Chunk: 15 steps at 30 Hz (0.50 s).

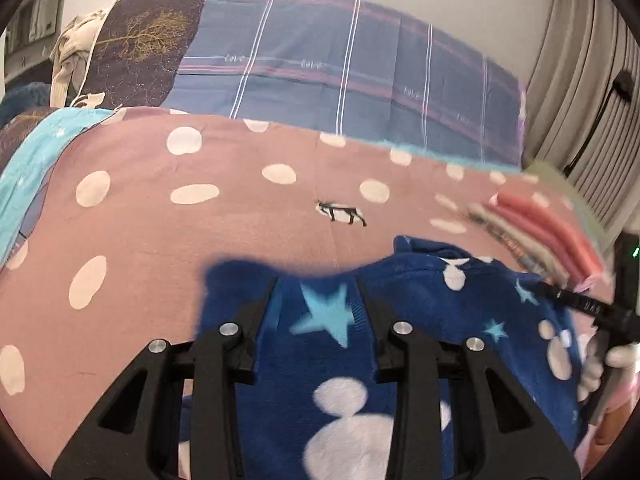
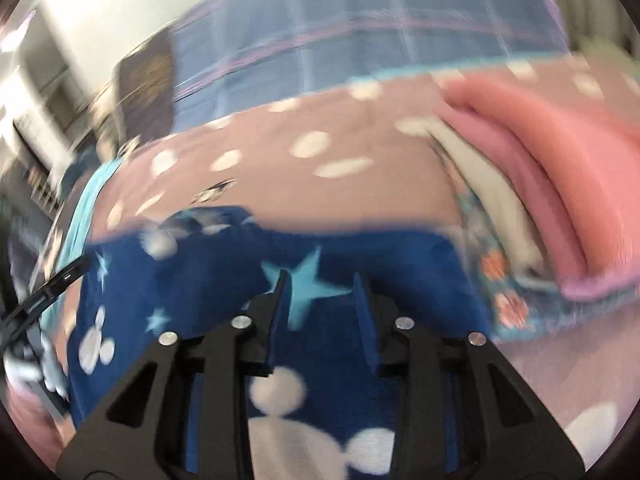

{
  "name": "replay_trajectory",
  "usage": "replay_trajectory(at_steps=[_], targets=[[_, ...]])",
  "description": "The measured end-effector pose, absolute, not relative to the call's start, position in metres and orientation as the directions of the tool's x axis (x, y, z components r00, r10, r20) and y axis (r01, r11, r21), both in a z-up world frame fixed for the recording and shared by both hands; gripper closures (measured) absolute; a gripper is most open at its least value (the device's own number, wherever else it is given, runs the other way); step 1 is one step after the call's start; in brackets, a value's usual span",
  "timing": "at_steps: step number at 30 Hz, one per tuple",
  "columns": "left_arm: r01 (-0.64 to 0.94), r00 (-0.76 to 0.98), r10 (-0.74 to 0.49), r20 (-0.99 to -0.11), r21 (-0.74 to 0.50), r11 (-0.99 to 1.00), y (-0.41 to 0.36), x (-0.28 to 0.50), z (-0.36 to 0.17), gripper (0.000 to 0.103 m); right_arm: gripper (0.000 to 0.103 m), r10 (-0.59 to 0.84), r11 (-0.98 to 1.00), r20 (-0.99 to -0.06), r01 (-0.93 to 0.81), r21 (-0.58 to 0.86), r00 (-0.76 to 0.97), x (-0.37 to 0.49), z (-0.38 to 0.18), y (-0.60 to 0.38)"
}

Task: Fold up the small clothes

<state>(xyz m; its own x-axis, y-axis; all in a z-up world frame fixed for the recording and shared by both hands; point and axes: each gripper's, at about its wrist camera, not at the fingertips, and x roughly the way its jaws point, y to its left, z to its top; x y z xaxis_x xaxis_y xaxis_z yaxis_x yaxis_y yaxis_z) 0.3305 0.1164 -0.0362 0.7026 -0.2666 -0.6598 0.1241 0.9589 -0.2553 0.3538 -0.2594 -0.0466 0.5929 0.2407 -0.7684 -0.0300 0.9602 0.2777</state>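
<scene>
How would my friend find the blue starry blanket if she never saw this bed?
Look at the pink sheet with white dots that covers the bed. The blanket lies on its near part, beside a stack of folded pink clothes. It alone is dark blue and fuzzy, with light blue stars and white mouse heads.

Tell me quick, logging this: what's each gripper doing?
Left gripper: open over the blue garment, holding nothing.
Right gripper: open, holding nothing.
</scene>
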Motion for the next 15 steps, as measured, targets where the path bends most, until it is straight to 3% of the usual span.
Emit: replay_trajectory(at_steps=[3,5,9,15], targets=[[0.11,0.693,-0.23,-0.683,-0.215,0.97,0.133,0.306,-0.044,0.057,0.07,0.24,0.966,-0.739,-0.078,0.247,0.63,0.325,-0.043,-0.267],[0.09,0.664,-0.252,-0.704,-0.26,0.962,0.152,0.276,-0.054,0.057,0.069,0.238,0.966,-0.724,-0.078,0.248,0.647,0.3,-0.042,-0.281],[0.077,0.656,-0.319,-0.684,-0.361,0.93,0.178,0.198,-0.067,0.056,0.065,0.297,0.922,-0.68,-0.015,0.388,0.671,0.227,-0.041,-0.324],[0.07,0.627,-0.386,-0.676,-0.445,0.893,0.184,0.108,-0.082,0.055,0.059,0.295,0.889,-0.685,0.072,0.452,0.666,0.125,-0.051,-0.352]])
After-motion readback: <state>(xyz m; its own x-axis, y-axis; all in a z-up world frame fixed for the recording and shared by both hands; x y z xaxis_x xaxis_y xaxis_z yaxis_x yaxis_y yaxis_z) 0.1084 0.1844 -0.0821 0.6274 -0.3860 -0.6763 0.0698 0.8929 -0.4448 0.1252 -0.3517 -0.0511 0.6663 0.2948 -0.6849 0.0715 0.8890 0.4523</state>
